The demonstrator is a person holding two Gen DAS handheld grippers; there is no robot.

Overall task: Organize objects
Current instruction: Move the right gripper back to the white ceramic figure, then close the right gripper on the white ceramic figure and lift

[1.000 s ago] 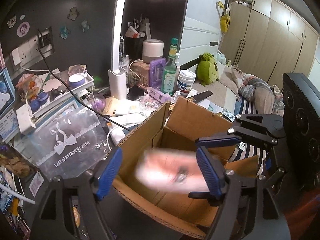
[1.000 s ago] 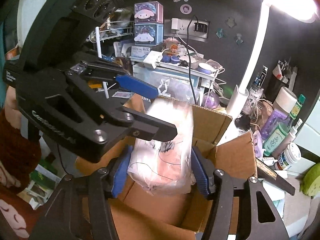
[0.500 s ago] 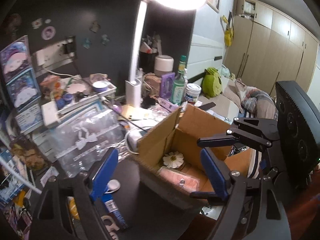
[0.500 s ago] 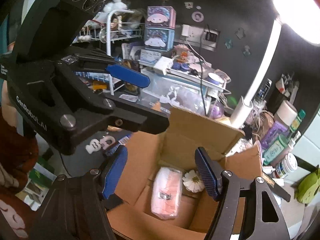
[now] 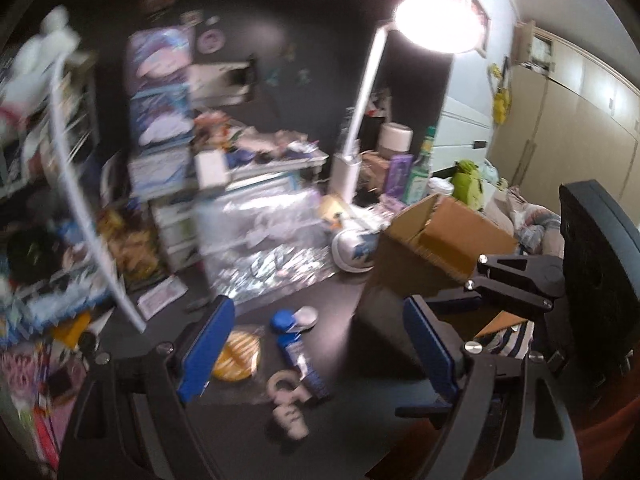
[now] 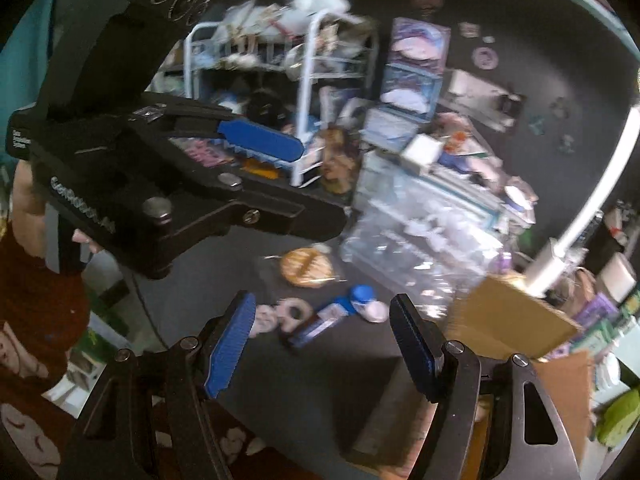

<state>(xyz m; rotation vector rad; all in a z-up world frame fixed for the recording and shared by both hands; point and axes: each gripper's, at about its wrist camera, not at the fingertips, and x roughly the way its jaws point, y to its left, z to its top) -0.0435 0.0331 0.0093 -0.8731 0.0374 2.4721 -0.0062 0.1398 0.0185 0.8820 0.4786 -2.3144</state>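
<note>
Fingers of the left gripper (image 5: pixel 316 346) and the right gripper (image 6: pixel 320 344) are spread wide and hold nothing. On the dark worktop (image 5: pixel 360 380), at lower centre, a blue tube (image 5: pixel 298 354), a round yellow packet (image 5: pixel 236 354) and a pale ring-shaped piece (image 5: pixel 288 402) are seen. The cardboard box (image 5: pixel 436 240) stands at right.

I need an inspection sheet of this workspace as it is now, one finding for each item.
Surface: dark desk, crowded at the back.
Job's things: open box at the right; blue tube, round yellow packet, pale ring toy loose on the desk.
Clutter: clear bag, bottles, drawers, wire rack.
Grippers: left gripper and right gripper open, holding nothing.
Cables: nothing seen clearly; picture blurred.
Surroundings: lamp, wardrobe, bed.
</note>
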